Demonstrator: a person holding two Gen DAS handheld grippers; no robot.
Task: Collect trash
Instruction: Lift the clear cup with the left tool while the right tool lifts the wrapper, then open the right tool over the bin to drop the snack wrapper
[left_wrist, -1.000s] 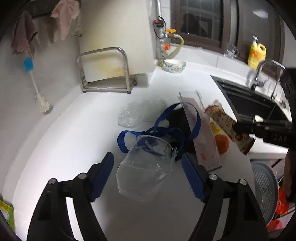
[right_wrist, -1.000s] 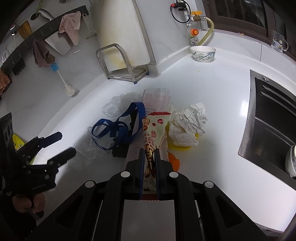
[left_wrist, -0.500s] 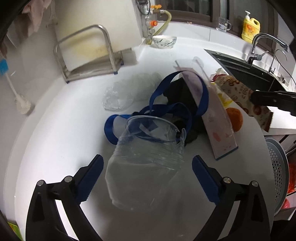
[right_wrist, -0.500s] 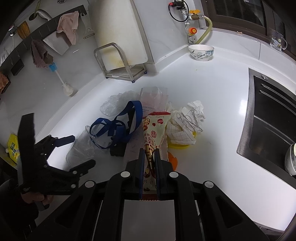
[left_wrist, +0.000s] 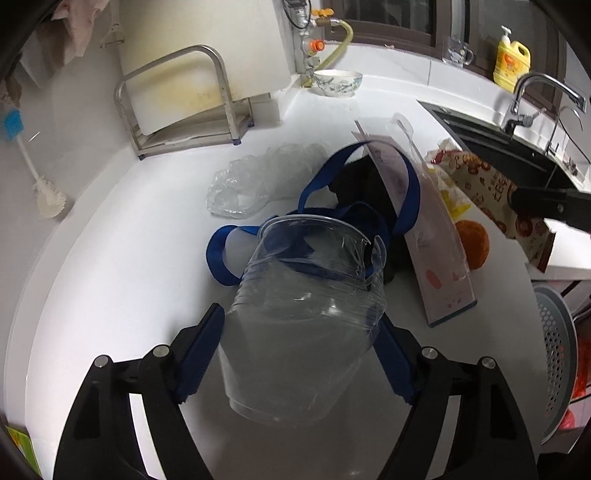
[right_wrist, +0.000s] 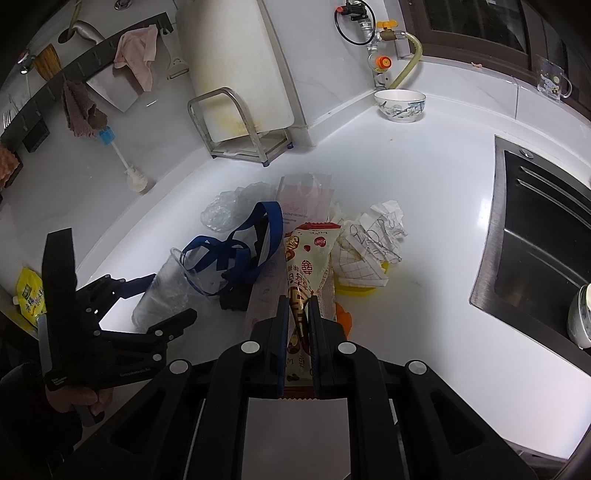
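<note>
A clear cut plastic bottle (left_wrist: 301, 321) lies on the white counter (left_wrist: 110, 258), and my left gripper (left_wrist: 301, 325) has its jaws closed in against both its sides. It also shows in the right wrist view (right_wrist: 162, 291). A blue strap (left_wrist: 369, 206) on a black bag loops over its rim. My right gripper (right_wrist: 298, 314) is shut on a red and cream snack wrapper (right_wrist: 308, 254), held above the pile. Crumpled paper (right_wrist: 373, 240), a clear plastic bag (left_wrist: 258, 177), a pink flat package (left_wrist: 432, 236) and an orange peel (left_wrist: 474, 245) lie around.
A sink (right_wrist: 546, 251) is at the right, with a faucet (left_wrist: 532, 92) and a yellow soap bottle (left_wrist: 511, 55). A bowl (right_wrist: 399, 105) and a cutting board in a metal rack (right_wrist: 236, 122) stand at the back. A perforated bin (left_wrist: 554, 354) sits below the counter edge.
My left gripper moved forward around the clear bottle and closed its jaws onto its sides. My right gripper stayed still with the wrapper.
</note>
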